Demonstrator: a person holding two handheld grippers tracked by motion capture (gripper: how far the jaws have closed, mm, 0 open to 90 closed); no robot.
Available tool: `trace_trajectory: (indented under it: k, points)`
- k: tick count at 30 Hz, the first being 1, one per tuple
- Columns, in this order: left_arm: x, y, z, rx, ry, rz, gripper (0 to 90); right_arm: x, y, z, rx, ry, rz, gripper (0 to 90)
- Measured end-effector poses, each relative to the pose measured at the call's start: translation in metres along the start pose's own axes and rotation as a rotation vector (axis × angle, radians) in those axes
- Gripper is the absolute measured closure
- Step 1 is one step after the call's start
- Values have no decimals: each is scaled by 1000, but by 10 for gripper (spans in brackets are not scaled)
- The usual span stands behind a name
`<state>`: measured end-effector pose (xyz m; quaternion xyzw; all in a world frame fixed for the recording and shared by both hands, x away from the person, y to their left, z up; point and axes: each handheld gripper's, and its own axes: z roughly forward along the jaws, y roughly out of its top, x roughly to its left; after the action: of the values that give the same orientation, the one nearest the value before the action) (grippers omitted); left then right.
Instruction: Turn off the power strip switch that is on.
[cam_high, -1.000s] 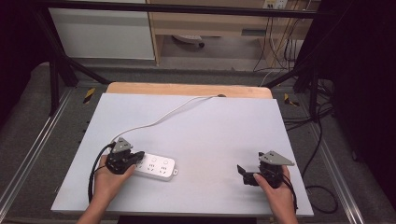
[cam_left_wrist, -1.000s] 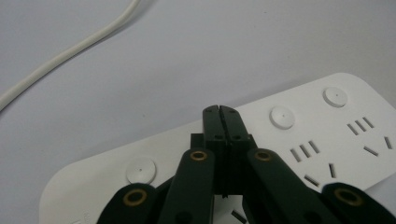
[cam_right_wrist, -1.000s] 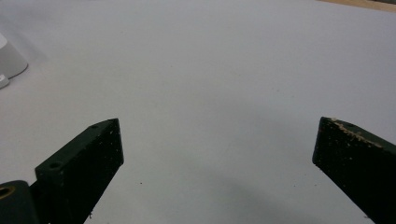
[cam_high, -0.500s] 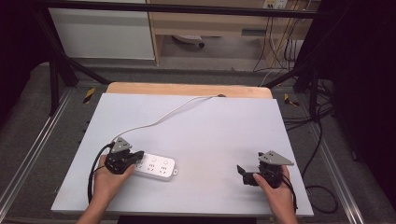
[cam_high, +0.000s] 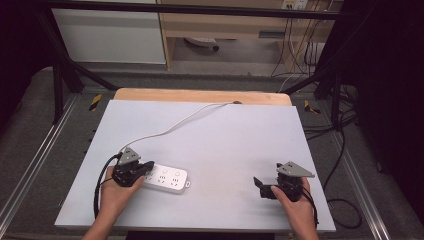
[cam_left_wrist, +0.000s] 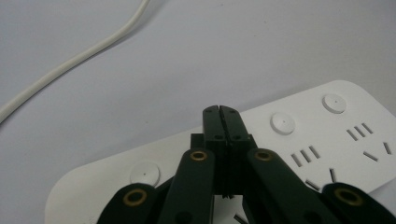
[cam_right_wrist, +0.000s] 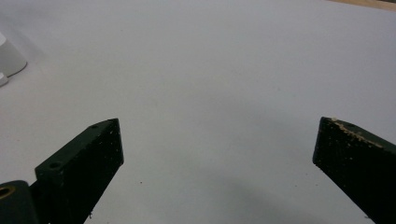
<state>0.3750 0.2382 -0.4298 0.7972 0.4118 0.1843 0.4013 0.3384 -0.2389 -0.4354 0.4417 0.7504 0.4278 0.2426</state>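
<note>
Power strip (cam_left_wrist: 327, 126) seen under left gripper (cam_left_wrist: 219, 109) on bench (cam_high: 240, 150).
L jaws pressed together over strip's end; right gripper (cam_right_wrist: 217, 140) jaws held wide apart, well away.

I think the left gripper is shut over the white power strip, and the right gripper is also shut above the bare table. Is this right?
Not quite. The left gripper is shut over the white power strip, as you say. But the right gripper is open: the right gripper view shows its two jaws standing wide apart, with bare table between them.
</note>
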Motion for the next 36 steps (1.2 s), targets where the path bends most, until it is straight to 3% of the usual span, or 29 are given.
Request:
trace_trajectory:
  k: [4,9,27,28,36]
  points:
    - [0,0,0,-5,-3,4,900,0,0,0,-1,0,-1,23]
    - [3,-1,0,-11,-22,-18,900,0,0,0,-4,-3,0,22]
    - [3,-2,-2,-42,-24,-21,899,0,0,0,-8,-5,0,22]
    - [4,-2,-2,-47,-18,-26,851,-1,0,0,-8,-5,1,22]
    - [5,-1,-5,-95,-17,-57,725,-1,0,0,-8,-5,0,22]
